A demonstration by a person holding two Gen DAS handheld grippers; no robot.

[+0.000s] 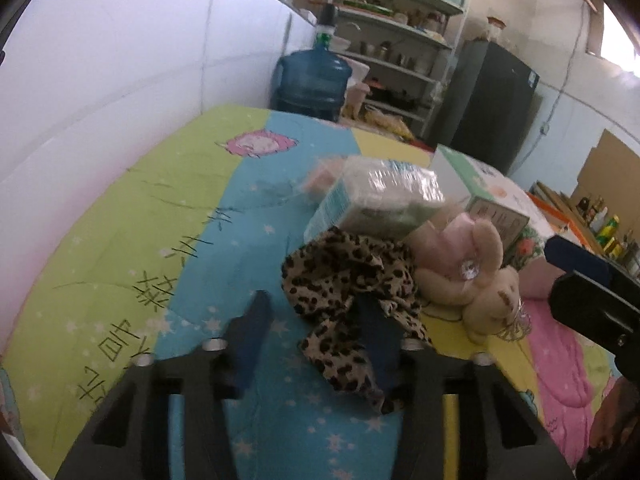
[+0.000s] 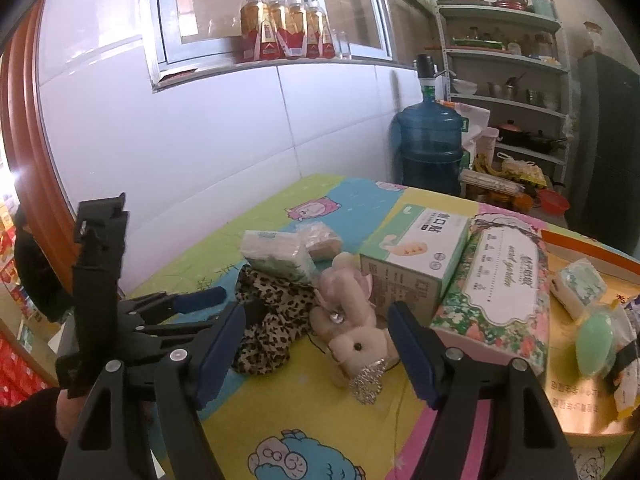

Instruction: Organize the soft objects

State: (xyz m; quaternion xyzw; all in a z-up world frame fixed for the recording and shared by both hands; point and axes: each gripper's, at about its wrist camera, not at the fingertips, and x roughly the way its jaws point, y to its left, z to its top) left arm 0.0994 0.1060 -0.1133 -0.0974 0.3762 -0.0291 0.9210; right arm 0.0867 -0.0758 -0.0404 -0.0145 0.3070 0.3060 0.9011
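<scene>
A crumpled leopard-print cloth (image 1: 344, 280) (image 2: 276, 320) lies on the cartoon tablecloth (image 1: 160, 220). My left gripper (image 1: 314, 336) is open around its near part: the right finger is buried in the folds and the left finger (image 1: 250, 332) stands just clear of it. A beige plush bunny (image 1: 468, 280) (image 2: 352, 340) with a pink bow lies beside the cloth. My right gripper (image 2: 316, 354) is open, with the bunny between its blue pads and untouched. A plastic-wrapped tissue pack (image 1: 376, 200) (image 2: 276, 252) rests against the cloth's far side.
A white-green box (image 2: 416, 252) and a floral tissue box (image 2: 500, 292) stand right of the bunny. An orange tray (image 2: 580, 420) at far right holds a tissue pack and a green oval thing (image 2: 596, 344). White wall left; water jug (image 2: 428, 144), shelves and dark fridge behind.
</scene>
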